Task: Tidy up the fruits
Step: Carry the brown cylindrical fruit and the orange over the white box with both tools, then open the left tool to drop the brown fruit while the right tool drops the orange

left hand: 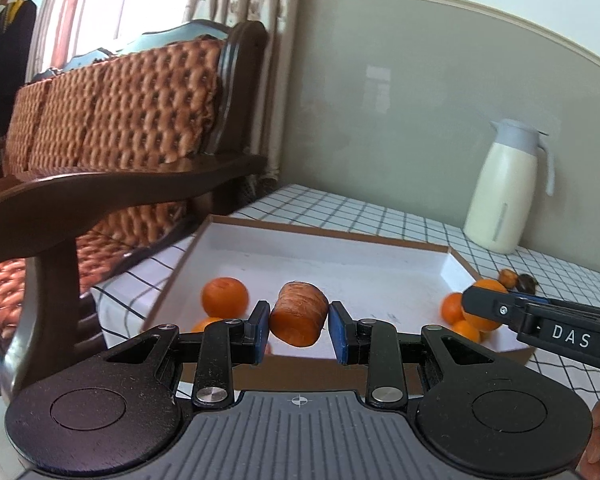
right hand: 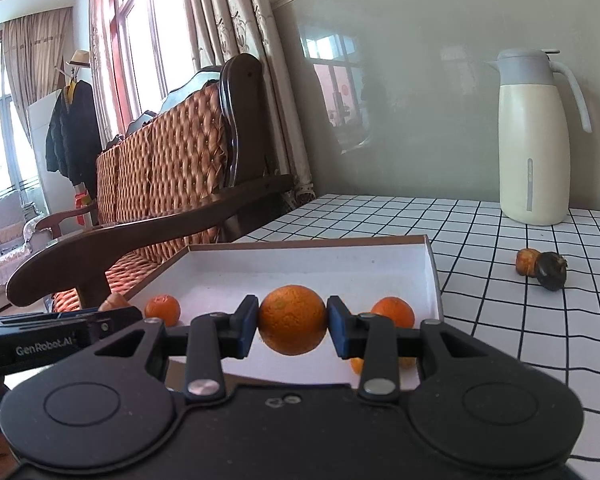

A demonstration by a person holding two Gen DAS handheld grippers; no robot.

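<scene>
My left gripper [left hand: 299, 320] is shut on a stubby carrot piece [left hand: 299, 314] and holds it above the near left part of the white tray [left hand: 340, 252]. My right gripper [right hand: 293, 322] is shut on an orange [right hand: 293, 320] over the tray's near edge [right hand: 434, 280]. In the left wrist view the right gripper [left hand: 485, 302] comes in from the right with its orange. In the right wrist view the left gripper [right hand: 116, 314] enters at the left, with a bit of the carrot [right hand: 115, 302] showing. Several oranges lie in the tray: one at the left [left hand: 225, 297], others at the right [left hand: 452, 308].
A cream jug [right hand: 534, 140] stands at the back right of the checked tablecloth [right hand: 500, 320]. Two small fruits, one orange [right hand: 528, 261] and one dark [right hand: 553, 270], lie on the cloth right of the tray. A wooden sofa armrest [left hand: 120, 184] stands close on the left.
</scene>
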